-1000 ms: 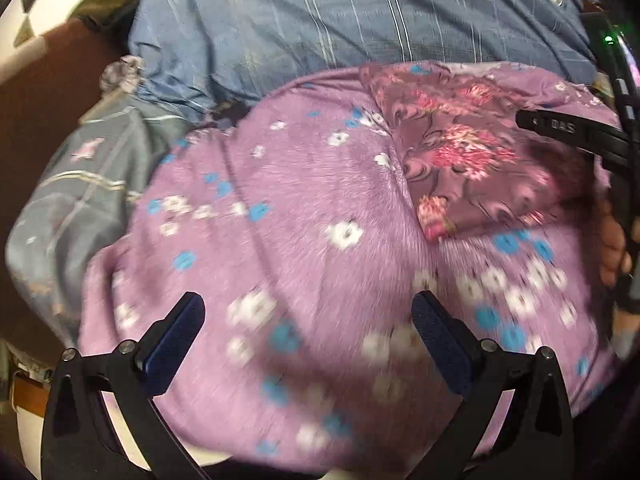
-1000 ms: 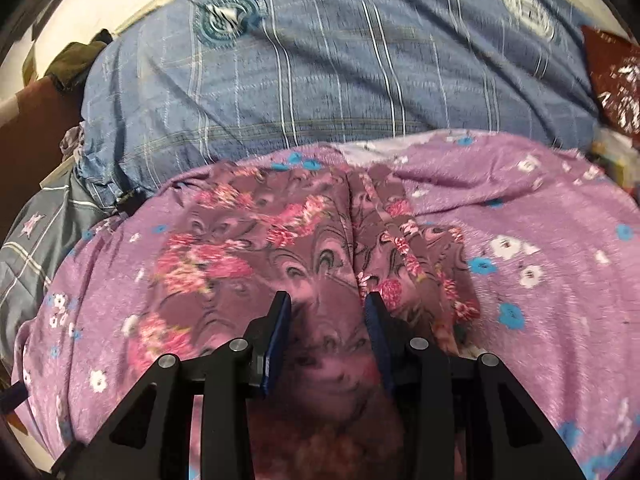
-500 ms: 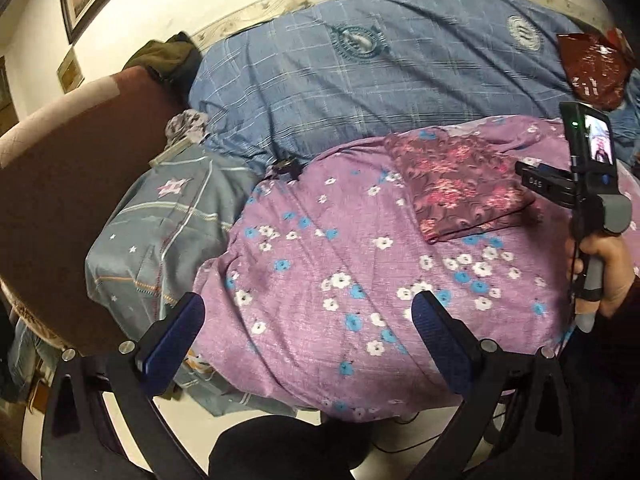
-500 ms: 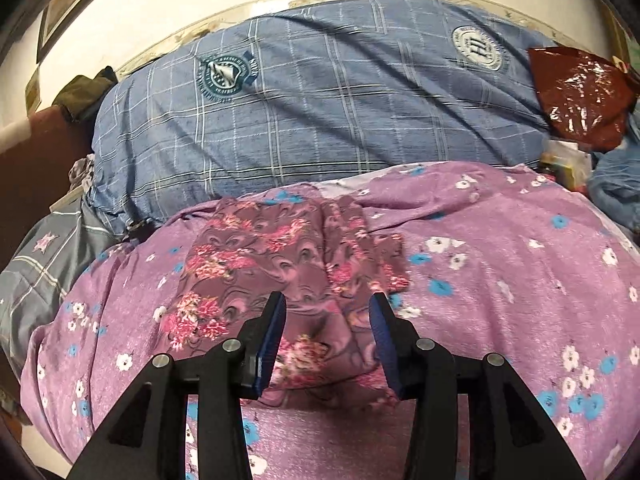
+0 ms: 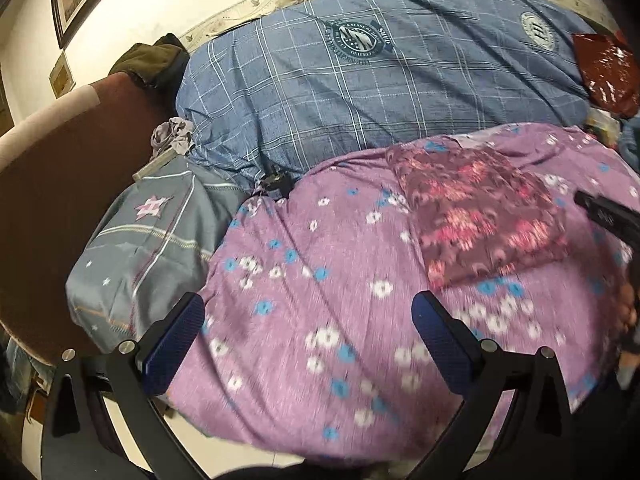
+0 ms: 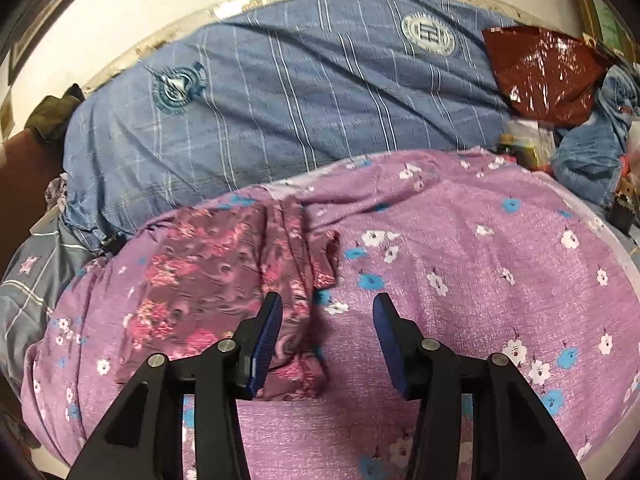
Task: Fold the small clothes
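A folded maroon garment with pink flowers (image 5: 476, 220) (image 6: 224, 292) lies flat on a purple flowered blanket (image 5: 320, 300) (image 6: 480, 280). My right gripper (image 6: 326, 336) hovers just off the garment's right edge; its jaws are opening and nothing is between them. In the left wrist view the right gripper's black body (image 5: 608, 216) reaches in from the right beside the garment, with a hand (image 5: 628, 308) below it. My left gripper (image 5: 308, 332) stands wide open above the blanket's near part, well left of the garment, holding nothing.
A blue checked duvet (image 5: 380, 92) (image 6: 280, 104) is piled behind the blanket. A grey striped pillow (image 5: 148, 248) and a brown headboard (image 5: 52, 184) lie left. A dark red plastic bag (image 6: 544, 76) and blue clothes (image 6: 592, 144) sit at the far right.
My right gripper let go of the maroon garment, widened and drew back to the right. My left gripper lifted away from the blanket, so more of the bed shows.
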`<state>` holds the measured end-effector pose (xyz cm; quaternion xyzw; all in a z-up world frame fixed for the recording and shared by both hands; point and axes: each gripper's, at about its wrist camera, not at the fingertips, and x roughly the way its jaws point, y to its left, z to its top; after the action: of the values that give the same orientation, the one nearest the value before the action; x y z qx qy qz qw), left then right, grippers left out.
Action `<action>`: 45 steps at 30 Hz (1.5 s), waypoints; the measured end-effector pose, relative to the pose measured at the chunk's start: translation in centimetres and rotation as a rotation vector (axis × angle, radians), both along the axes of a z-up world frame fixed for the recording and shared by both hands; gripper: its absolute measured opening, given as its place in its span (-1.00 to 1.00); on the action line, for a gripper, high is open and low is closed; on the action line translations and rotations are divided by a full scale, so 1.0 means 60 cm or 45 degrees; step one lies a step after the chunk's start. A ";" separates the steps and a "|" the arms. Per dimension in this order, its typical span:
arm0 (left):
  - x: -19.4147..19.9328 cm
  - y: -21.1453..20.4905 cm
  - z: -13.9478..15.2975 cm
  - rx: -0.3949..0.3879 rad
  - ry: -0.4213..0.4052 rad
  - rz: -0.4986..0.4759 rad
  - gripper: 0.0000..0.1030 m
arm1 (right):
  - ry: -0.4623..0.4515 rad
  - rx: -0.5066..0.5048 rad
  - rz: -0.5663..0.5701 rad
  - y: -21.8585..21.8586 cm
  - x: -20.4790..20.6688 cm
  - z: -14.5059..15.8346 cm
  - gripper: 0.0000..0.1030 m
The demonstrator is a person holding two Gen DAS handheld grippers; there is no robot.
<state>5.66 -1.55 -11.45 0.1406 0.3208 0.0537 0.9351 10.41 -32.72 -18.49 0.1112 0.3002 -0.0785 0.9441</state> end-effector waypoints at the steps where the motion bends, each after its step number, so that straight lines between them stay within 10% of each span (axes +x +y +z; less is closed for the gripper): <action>1: 0.014 -0.004 -0.003 -0.008 0.002 0.004 1.00 | 0.021 -0.002 -0.005 -0.003 0.006 -0.003 -0.04; 22: 0.303 -0.096 -0.130 -0.260 0.126 0.068 1.00 | 0.130 0.360 0.300 -0.042 0.098 -0.038 0.01; 29: 0.320 -0.090 -0.143 -0.307 0.139 0.047 1.00 | 0.207 0.239 0.354 0.004 0.112 -0.059 -0.05; 36: 0.325 -0.073 -0.142 -0.290 0.152 0.028 1.00 | 0.200 0.145 0.308 0.034 0.106 -0.065 -0.76; 45: 0.307 -0.063 -0.128 -0.263 0.119 -0.078 1.00 | 0.153 0.127 0.269 0.052 0.032 -0.025 -0.91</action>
<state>24.07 -5.33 -19.14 0.0555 0.3637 -0.0147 0.9298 12.34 -29.62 -20.01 0.1209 0.3700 0.0300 0.9207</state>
